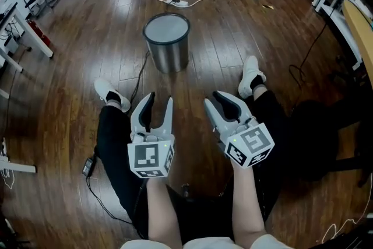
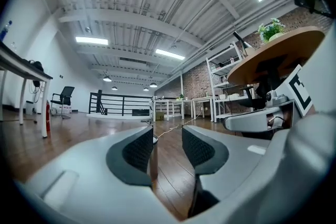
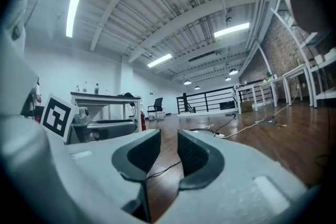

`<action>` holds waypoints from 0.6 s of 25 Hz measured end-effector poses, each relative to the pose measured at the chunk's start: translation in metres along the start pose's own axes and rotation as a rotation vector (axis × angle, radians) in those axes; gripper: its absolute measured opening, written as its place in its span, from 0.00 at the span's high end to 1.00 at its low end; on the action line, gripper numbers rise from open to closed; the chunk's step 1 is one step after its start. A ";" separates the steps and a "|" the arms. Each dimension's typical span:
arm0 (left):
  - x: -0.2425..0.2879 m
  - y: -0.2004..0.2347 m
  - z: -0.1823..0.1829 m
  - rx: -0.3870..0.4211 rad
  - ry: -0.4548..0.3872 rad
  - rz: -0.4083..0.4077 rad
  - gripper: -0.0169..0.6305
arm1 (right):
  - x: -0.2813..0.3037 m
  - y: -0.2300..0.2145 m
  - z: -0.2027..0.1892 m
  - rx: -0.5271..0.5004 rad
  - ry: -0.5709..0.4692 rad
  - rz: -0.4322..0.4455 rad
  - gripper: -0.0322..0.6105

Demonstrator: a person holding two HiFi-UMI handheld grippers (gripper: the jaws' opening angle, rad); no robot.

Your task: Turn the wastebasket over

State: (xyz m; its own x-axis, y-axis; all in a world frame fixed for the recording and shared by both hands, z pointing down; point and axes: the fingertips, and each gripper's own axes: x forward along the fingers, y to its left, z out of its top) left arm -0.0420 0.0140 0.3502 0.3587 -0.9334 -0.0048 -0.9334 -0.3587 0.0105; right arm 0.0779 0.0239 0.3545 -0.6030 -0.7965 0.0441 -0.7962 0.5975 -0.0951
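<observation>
The steel wastebasket stood on the wooden floor, well apart from the left gripper and right gripper, fingers parted and empty; likely light, rigid and slick, it seemed best gripped at the rim.

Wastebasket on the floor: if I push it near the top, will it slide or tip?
The wastebasket looks like thin sheet metal, so probably light and stiff. Pushed high, it would likely tip rather than slide, since it seems narrower at its base. Once down, its round wall should let it roll.
</observation>
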 end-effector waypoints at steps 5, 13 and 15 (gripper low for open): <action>-0.075 -0.040 0.004 -0.033 -0.038 0.004 0.67 | -0.077 0.027 -0.001 -0.022 -0.025 -0.056 0.74; -0.174 -0.090 0.014 -0.038 -0.048 0.062 0.50 | -0.162 0.063 0.014 -0.196 -0.069 -0.128 0.39; -0.189 -0.098 0.014 -0.028 -0.047 0.082 0.49 | -0.177 0.072 0.020 -0.234 -0.087 -0.118 0.39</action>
State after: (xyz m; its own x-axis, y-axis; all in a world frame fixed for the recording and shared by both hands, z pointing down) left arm -0.0188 0.2255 0.3357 0.2792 -0.9590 -0.0493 -0.9588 -0.2812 0.0411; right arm 0.1281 0.2061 0.3197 -0.5072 -0.8607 -0.0452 -0.8564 0.4974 0.1385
